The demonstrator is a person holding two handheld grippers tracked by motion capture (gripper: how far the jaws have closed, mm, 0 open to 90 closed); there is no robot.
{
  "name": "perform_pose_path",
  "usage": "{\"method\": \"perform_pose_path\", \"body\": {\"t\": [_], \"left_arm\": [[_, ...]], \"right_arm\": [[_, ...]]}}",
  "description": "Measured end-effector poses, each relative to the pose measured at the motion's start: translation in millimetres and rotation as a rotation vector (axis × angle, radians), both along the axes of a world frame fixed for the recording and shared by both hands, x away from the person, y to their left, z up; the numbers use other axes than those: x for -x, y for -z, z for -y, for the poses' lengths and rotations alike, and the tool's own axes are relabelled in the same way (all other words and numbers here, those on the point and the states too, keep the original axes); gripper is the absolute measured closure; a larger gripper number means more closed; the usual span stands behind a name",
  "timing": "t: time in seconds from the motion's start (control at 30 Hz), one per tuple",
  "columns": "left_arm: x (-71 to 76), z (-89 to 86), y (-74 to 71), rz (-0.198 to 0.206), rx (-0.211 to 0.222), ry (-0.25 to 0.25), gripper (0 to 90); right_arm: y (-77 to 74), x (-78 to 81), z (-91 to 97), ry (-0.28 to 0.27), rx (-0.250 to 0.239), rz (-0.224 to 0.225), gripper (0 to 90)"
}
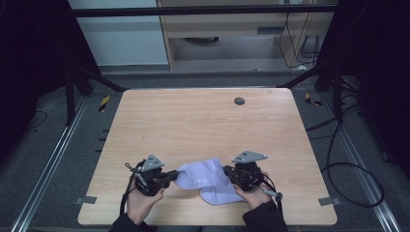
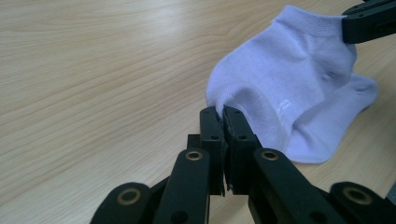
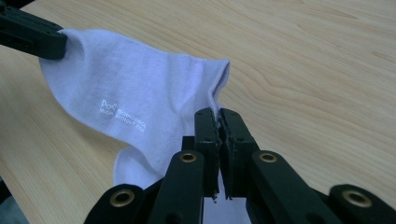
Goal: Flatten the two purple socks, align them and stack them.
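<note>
Gripping one white sock (image 1: 205, 179) — two hand-held grippers, left hand-held gripper (image 1: 173, 177), right hand-held gripper (image 1: 228, 172)

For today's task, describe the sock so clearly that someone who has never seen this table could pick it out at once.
Start at the light wooden table and look to its near edge, between the person's two hands. There a pale lilac ankle sock hangs stretched between the left gripper and the right gripper, each shut on one end. It is the one soft, pale thing among black metal, with small white lettering on its side.

Light wood table (image 1: 203, 125), pretty bare. There's a small dark round cap (image 1: 239, 101) near the far edge and a white sock (image 1: 215, 193) partly resting near the front.
</note>
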State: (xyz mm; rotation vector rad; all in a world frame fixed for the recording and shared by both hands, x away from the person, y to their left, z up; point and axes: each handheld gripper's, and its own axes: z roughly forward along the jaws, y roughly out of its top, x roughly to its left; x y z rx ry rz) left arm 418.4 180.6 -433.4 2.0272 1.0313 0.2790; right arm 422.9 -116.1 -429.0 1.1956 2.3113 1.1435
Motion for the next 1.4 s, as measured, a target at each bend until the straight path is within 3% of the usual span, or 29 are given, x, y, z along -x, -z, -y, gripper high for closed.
{"method": "perform_pose_path", "body": {"t": [0.37,0.77,0.97,1.4], "left_arm": [[5.0,36.8,3.0,-0.020,-0.027,0.079,87.0],[7.5,65.4,15.3,-0.051,-0.057,0.132,87.0],[6.0,73.3,23.7,-0.074,-0.071,0.143,87.0],[-1.1,71.4,42.8,-0.119,-0.104,0.137,86.6]], "right_arm": [[7.4,18.0,39.7,0.059,-0.010,-0.018,86.7],[16.0,31.6,65.7,0.093,-0.001,-0.046,86.7],[19.4,33.3,71.8,0.099,0.001,-0.064,86.7],[39.7,23.6,75.1,0.119,0.022,-0.116,86.2]]}}
